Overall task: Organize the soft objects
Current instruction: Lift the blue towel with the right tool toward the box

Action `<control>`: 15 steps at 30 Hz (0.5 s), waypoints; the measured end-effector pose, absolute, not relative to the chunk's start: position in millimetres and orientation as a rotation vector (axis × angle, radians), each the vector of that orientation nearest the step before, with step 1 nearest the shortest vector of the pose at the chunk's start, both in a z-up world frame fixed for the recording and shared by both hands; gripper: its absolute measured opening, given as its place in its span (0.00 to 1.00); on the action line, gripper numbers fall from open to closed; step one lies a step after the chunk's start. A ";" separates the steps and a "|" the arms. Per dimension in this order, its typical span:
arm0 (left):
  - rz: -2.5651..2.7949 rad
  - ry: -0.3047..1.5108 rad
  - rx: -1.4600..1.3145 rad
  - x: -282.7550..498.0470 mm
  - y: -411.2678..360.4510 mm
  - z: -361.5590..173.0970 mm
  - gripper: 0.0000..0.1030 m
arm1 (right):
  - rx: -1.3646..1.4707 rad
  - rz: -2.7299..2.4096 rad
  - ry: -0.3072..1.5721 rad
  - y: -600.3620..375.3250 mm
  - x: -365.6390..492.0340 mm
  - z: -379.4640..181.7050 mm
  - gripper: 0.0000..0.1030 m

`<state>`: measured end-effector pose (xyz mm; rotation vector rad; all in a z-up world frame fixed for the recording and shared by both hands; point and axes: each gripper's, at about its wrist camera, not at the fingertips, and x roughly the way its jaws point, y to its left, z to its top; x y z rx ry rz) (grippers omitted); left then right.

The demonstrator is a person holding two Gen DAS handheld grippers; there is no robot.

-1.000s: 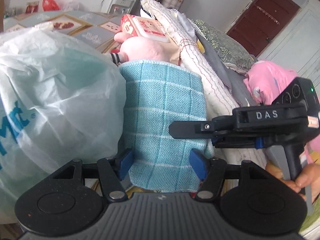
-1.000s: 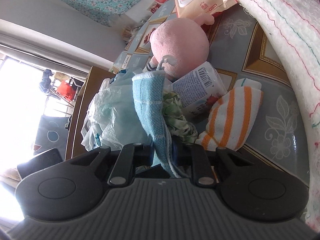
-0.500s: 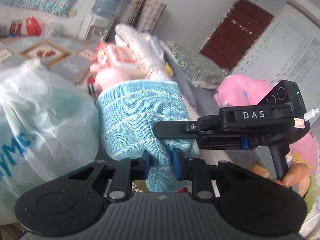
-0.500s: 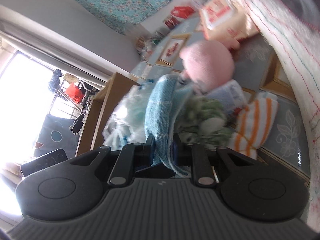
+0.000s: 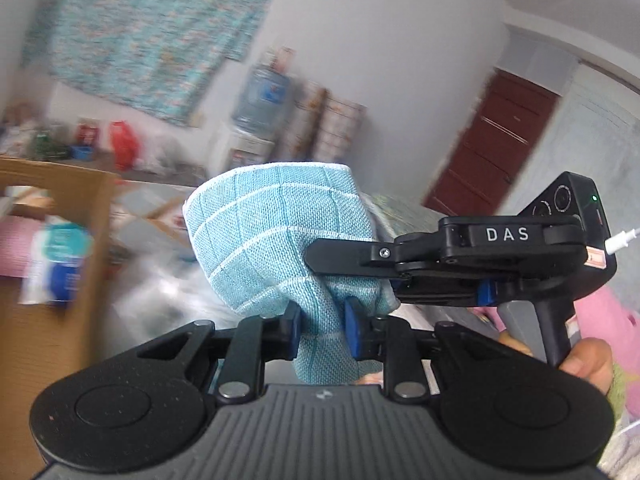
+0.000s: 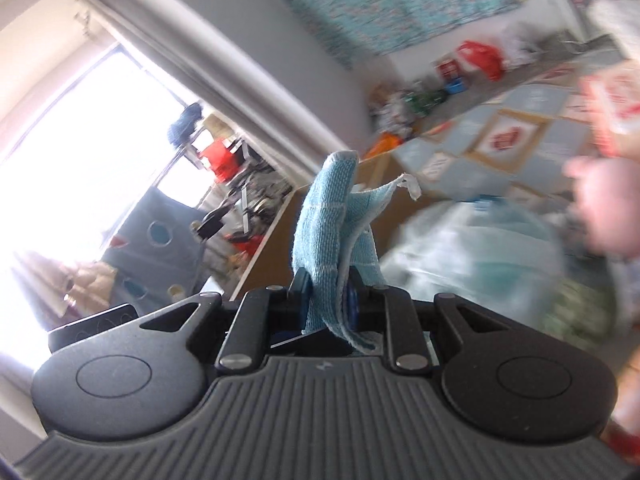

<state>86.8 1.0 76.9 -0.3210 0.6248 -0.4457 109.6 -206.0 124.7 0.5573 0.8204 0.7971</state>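
the blue cloth (image 5: pixel 276 236) hangs in the air between both grippers, clear of the table (image 6: pixel 532 120). the left gripper (image 5: pixel 320 330) has its blue fingers (image 5: pixel 294 328) clamped on a bunched lower fold of the cloth, with the rest of it billowing up and away in a rounded, white-gridded loop. the right gripper (image 5: pixel 348 258) comes in from the right side of the left wrist view, its black fingers pressed together on the cloth's right edge, and a hand (image 5: pixel 584 364) grips its handle below. in the right wrist view the cloth (image 6: pixel 332 240) stands edge-on between the right gripper's (image 6: pixel 328 300) fingers, a small white tag (image 6: pixel 410 186) sticking out near its top. behind it, blurred, a pale plastic bag (image 6: pixel 480 248) lies on the patterned table, beside a cardboard box (image 5: pixel 44 264). a water dispenser bottle (image 5: pixel 266 96) stands by the far wall, under a turquoise floral hanging (image 5: pixel 148 28).
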 end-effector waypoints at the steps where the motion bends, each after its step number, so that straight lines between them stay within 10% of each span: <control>1: -0.423 0.627 -0.329 87.8 13.1 79.3 0.22 | 0.551 0.813 0.829 -189.7 114.6 126.6 0.17; 15: -0.148 0.843 -0.481 136.4 184.3 54.9 0.22 | 0.377 0.805 1.105 31.4 195.0 96.7 0.18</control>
